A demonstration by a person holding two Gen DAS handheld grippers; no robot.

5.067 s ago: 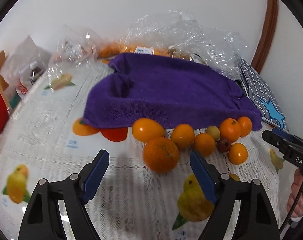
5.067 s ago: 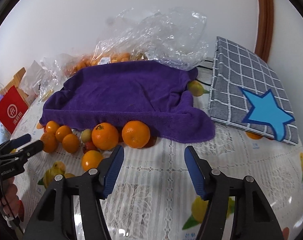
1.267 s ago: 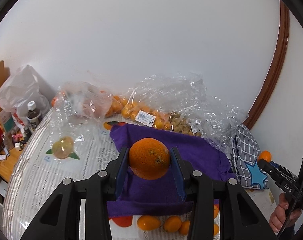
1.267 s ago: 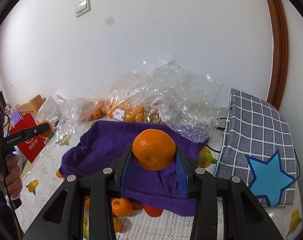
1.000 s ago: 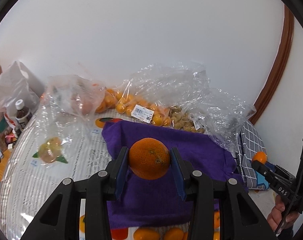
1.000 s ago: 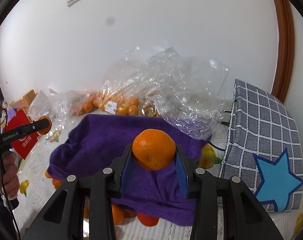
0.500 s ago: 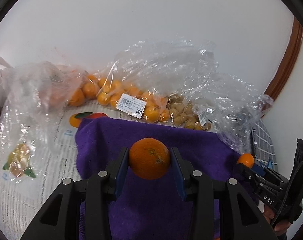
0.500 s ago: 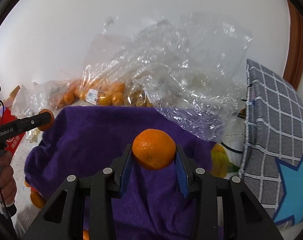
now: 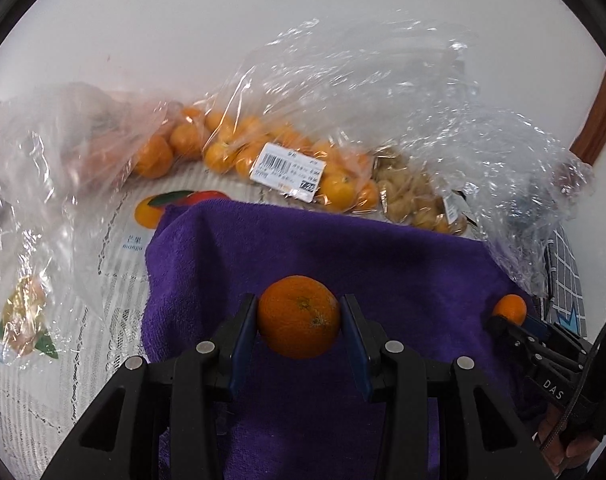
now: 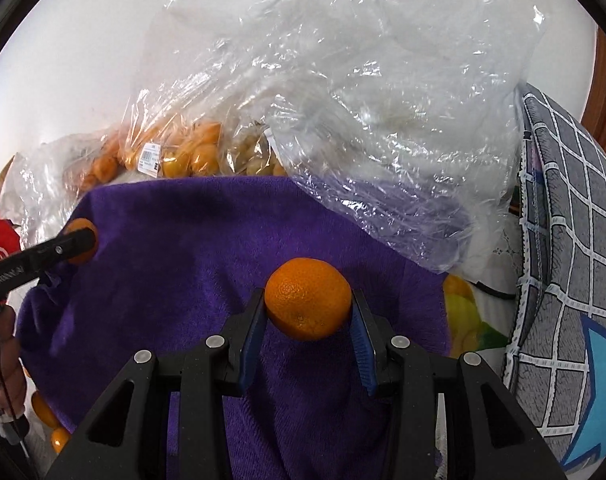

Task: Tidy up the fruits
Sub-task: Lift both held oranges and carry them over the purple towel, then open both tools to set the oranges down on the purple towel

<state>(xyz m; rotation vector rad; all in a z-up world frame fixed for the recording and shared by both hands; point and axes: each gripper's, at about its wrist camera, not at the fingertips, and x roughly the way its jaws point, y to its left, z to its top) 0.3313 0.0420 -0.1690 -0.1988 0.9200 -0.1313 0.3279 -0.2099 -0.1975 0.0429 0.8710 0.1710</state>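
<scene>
The left gripper (image 9: 299, 330) was clamped on a large orange (image 9: 299, 322), its blue pads (image 9: 242, 338) pressed against the fruit's two sides, and held it above the middle of a purple towel (image 9: 383, 264). The right gripper (image 10: 307, 322) likewise squeezed a second orange (image 10: 307, 304) between its pads (image 10: 361, 346), over the same towel's right half. Each camera caught the other gripper off to one side with its fruit at the tip, over the cloth's edge. Behind the towel, against the white wall, lay a clear plastic bag of small oranges (image 9: 231, 148) bearing a barcode label (image 9: 289, 172), and beside it a bag of pale brownish fruits (image 9: 415, 196). A big crumpled clear bag (image 10: 375, 96) draped over the towel's far right corner. A grey checked cushion (image 10: 563, 248) with a blue star stood just to the right, and loose oranges (image 10: 43, 410) showed past the towel's lower left edge on the lace tablecloth (image 9: 43, 380).
</scene>
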